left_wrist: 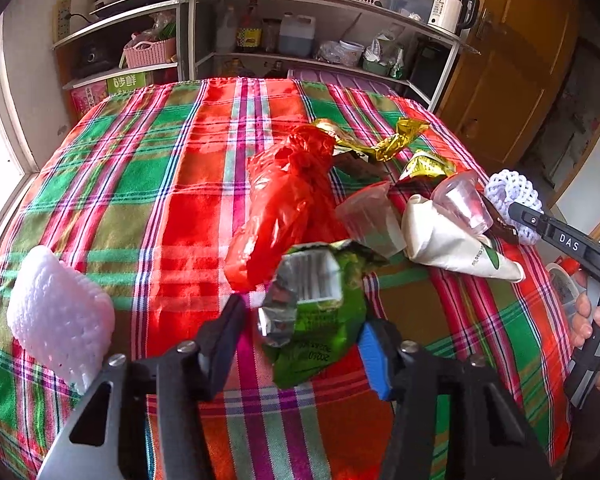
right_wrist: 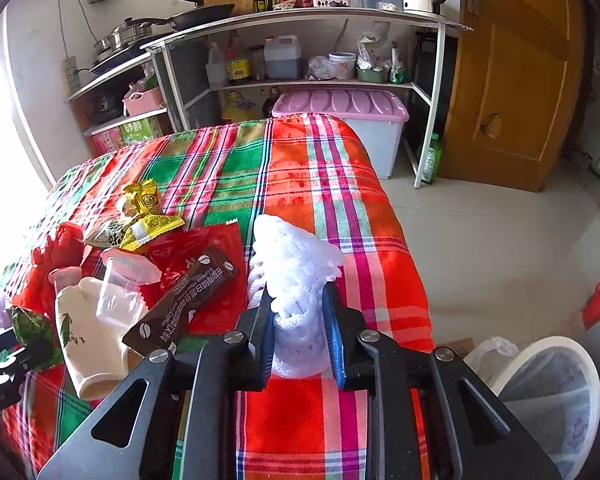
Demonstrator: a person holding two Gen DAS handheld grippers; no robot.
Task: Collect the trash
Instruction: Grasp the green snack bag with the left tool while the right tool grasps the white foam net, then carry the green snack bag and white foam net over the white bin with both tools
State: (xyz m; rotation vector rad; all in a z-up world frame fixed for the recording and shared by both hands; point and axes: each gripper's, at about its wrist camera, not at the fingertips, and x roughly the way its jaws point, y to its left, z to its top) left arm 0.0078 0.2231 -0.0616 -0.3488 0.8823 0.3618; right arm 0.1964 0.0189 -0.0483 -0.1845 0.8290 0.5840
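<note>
Beside the red plastic bag (left_wrist: 284, 204) on the plaid desk (left_wrist: 148, 184), your left claw (left_wrist: 300, 344) stands around the green foil wrapper (left_wrist: 316, 312); its right pad touches the wrapper, but on the other side you cannot tell if the black pad presses. To the right of that bag, past the cream pouch (right_wrist: 88, 332) and the brown coffee sachet (right_wrist: 188, 300), your right claw (right_wrist: 300, 336) is closed on the white foam net (right_wrist: 292, 276). A second white foam piece (left_wrist: 60, 316) lies left of the bag. A lined bin (right_wrist: 556, 396) stands below the desk edge.
</note>
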